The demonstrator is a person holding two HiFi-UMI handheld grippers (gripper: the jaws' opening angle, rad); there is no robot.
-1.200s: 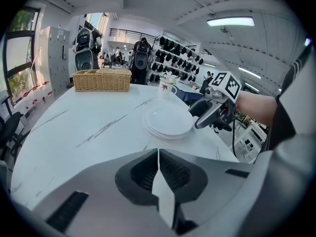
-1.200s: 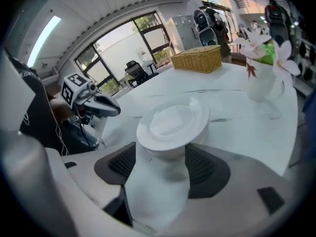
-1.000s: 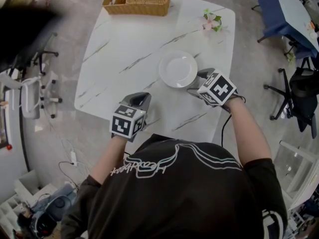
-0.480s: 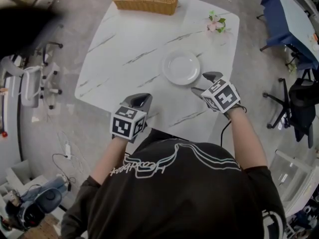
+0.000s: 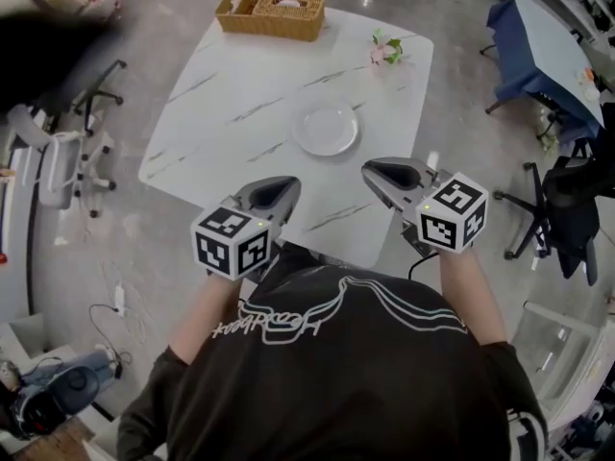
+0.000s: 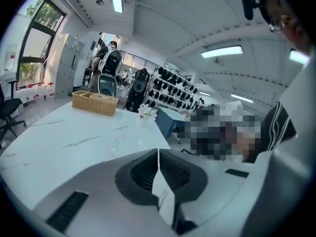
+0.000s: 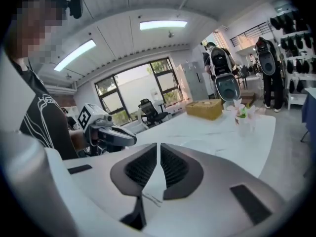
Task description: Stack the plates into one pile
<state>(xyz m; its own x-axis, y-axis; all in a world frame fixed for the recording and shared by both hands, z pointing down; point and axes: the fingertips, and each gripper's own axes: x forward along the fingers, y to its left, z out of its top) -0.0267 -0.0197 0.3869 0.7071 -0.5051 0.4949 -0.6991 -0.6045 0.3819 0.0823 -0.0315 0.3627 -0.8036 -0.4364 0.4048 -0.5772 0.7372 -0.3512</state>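
Nearest the person, both tools are held clear of the table's near edge, each pointing forward and a little downward. The left gripper [image 5: 274, 192] is clenched, its ribbed pads meeting with nothing between them. The right gripper [image 5: 384, 173] has just been closing its jaws and is now clenched as well, likewise on nothing. Beyond them lies the white marbled table [image 5: 231, 89]. The plates [image 5: 326, 129] sit flat on it toward its middle, well apart from both tools; how many are in the pile cannot be told from above. They lie ahead of and between the two tools: forward and to the right of the left gripper, forward and to the left of the right gripper. The right gripper appears slightly the nearer, though the margin is small. Being round, the plates offer no long axis, so any approach would turn on the rim alone. No loose plate is seen elsewhere on the surface, so the stacking is judged complete. Farther off, a flower [image 5: 386, 48] stands near the far right corner, and a wicker basket [image 5: 272, 12] sits at the far edge.
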